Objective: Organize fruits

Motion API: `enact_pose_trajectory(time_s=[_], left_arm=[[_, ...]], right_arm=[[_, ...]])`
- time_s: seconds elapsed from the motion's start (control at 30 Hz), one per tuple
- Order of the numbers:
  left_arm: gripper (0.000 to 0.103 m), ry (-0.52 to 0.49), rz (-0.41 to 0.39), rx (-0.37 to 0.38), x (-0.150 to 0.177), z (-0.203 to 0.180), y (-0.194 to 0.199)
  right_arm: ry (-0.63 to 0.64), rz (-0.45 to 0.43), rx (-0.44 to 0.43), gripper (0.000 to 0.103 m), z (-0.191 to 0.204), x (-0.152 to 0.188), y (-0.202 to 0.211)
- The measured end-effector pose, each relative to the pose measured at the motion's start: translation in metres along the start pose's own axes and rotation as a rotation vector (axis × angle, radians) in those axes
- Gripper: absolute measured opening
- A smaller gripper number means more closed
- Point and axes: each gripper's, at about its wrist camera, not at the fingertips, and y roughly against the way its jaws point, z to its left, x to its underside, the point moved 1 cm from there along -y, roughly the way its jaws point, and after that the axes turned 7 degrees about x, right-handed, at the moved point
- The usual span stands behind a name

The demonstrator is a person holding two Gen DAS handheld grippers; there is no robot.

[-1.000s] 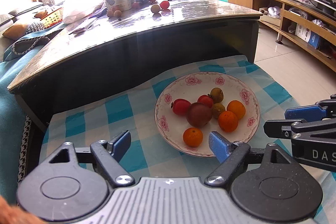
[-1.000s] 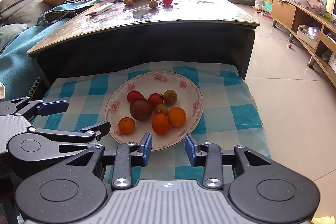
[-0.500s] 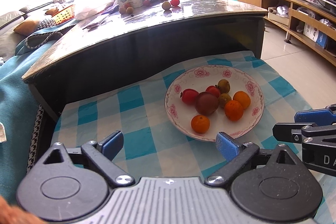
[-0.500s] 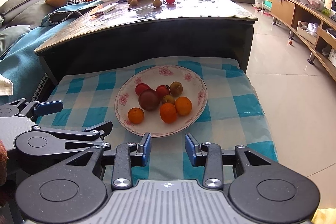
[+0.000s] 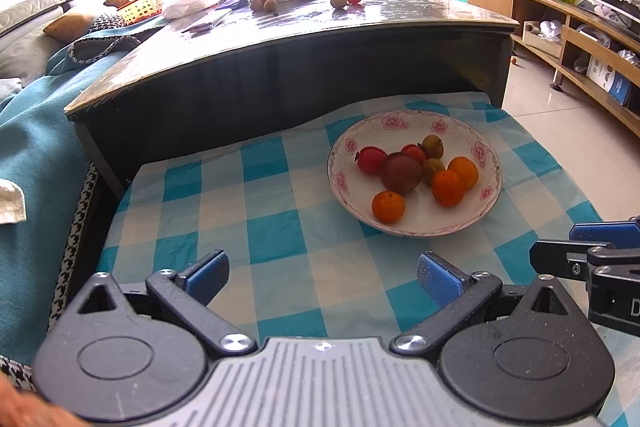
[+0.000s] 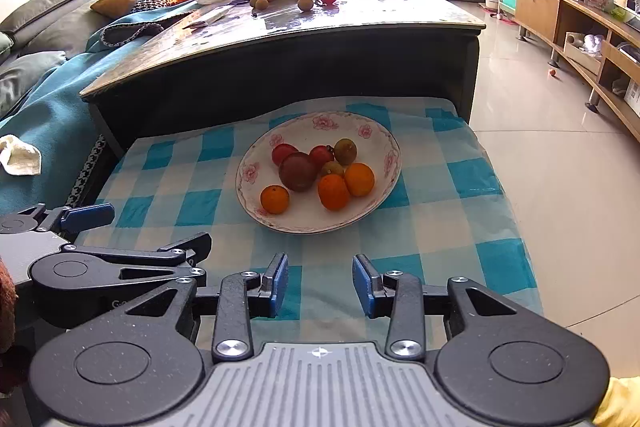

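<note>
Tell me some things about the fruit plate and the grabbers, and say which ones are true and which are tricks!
1. The white flower-rimmed plate sits on the blue and white checked cloth. True.
2. The plate holds only orange fruits. False: besides three round orange fruits, it holds red ones, a big dark purple-brown fruit and small brownish ones.
3. The left gripper is squeezing an orange fruit. False: its jaws are wide open with nothing between them.
4. The right gripper holds nothing. True: only cloth shows between its blue pads.
5. More loose fruit lies on the glossy brown table behind. True.
</note>
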Motion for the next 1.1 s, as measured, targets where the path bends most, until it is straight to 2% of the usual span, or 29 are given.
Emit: enact_pose_trajectory(time_s=[1.1], left_arm=[[0.103, 0.028, 0.007, -0.020, 0.043, -0.004, 0.043]], right_arm=[[-0.009, 0.041, -0.010, 0.032, 0.012, 0.042, 0.023]])
